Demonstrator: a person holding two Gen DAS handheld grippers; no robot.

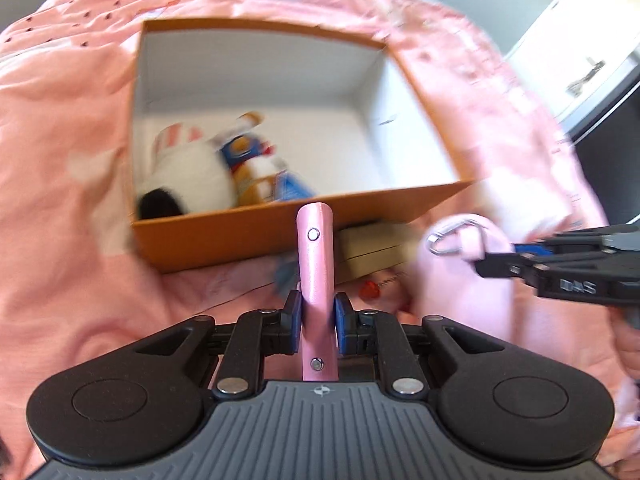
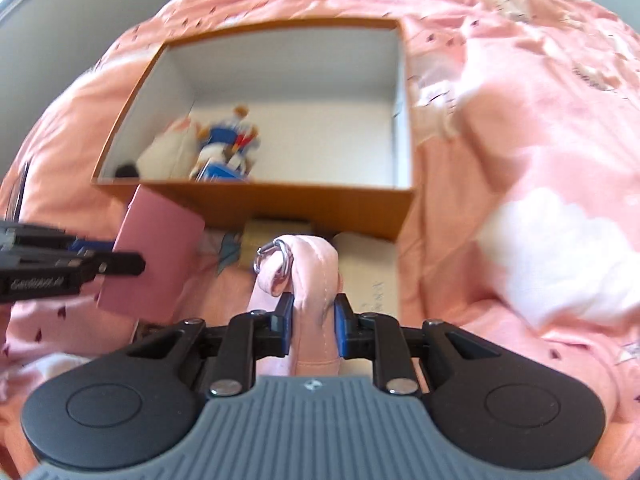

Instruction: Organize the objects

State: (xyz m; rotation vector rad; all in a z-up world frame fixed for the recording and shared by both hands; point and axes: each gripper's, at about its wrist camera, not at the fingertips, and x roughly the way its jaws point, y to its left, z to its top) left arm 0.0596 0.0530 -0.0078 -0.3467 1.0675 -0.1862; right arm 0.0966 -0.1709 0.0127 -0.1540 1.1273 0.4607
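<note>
In the left wrist view, the left gripper is clenched on a flat pink leather-look card wallet with two metal studs, seen edge-on and held upright just short of the near wall of the open orange cardboard box with a white inside. The wallet looks light and stiff, a little slick, so a grip across its flat faces low down, as now, should hold. In the box's near-left corner lie a white plush toy with a black patch and a blue-and-white toy figure — both blurred. The right gripper comes in from the right, pinching a soft pink fabric pouch with a metal ring.

In the right wrist view, the right gripper grasps that pouch by a fold of its cloth; it is limp and light, likely to sag, so a hold near the ring end seems safest. Beneath it, a pale cream box lies touching the orange box's near wall, half hidden. Everything rests on a pink printed quilt — motion blur smears its pattern, and the pouch's lower part is cut off behind the gripper.
</note>
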